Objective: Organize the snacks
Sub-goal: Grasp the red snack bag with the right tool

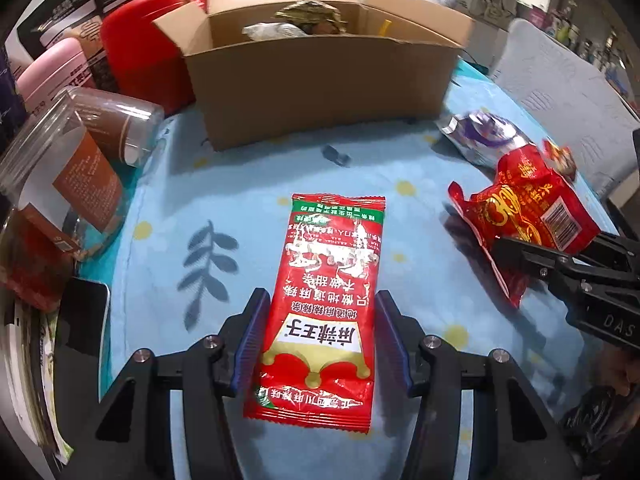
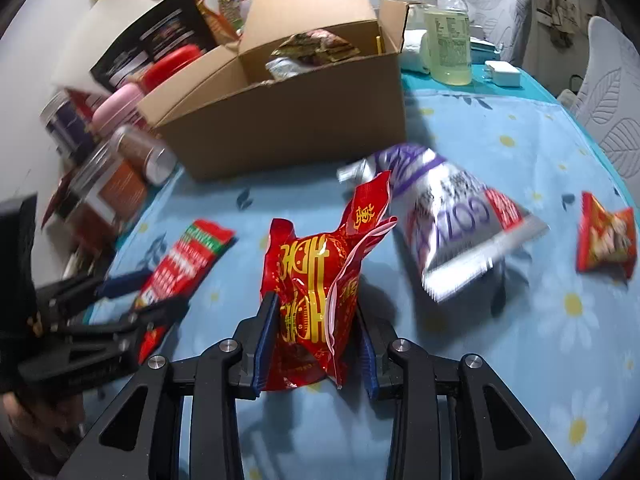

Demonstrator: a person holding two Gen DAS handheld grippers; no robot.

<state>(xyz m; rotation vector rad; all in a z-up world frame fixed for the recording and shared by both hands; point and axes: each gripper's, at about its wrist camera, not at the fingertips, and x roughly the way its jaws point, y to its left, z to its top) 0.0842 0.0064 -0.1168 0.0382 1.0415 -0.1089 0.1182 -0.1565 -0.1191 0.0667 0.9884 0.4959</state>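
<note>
Between the two blue pads of the left gripper [image 1: 320, 316] lies a long flat red sachet [image 1: 326, 300] with white Chinese letters; it lies flat on the light blue flowered tablecloth [image 1: 168, 208], and the pads stand along its two long edges, but I cannot tell if they press it or only stand beside it. Behind the sachet an open cardboard box [image 1: 320, 80] stands on the cloth with some wrapped snacks inside. To the left of the box are clear plastic jars [image 1: 72, 156], a pink bottle [image 1: 48, 72] and a red container [image 1: 140, 44]. At the right side the right gripper [image 1: 540, 256] grasps a red and gold snack bag [image 1: 532, 204], and a silver and purple bag [image 1: 488, 136] lies just behind it. From the right wrist view, the right gripper [image 2: 316, 336] is closed on the red and gold snack bag [image 2: 316, 280], which stands upright between the blue pads, its crumpled top pointing toward the box. The silver and purple bag [image 2: 452, 224] is near it on the right and looks blurred. A small red packet [image 2: 606, 240] lies on the cloth well apart at the far right. At the left the left gripper [image 2: 144, 292] is seen around the red sachet [image 2: 188, 260]. The cardboard box [image 2: 288, 120] stands behind, and a bottle of pale yellow liquid [image 2: 446, 36] stands just beside its right corner.
</note>
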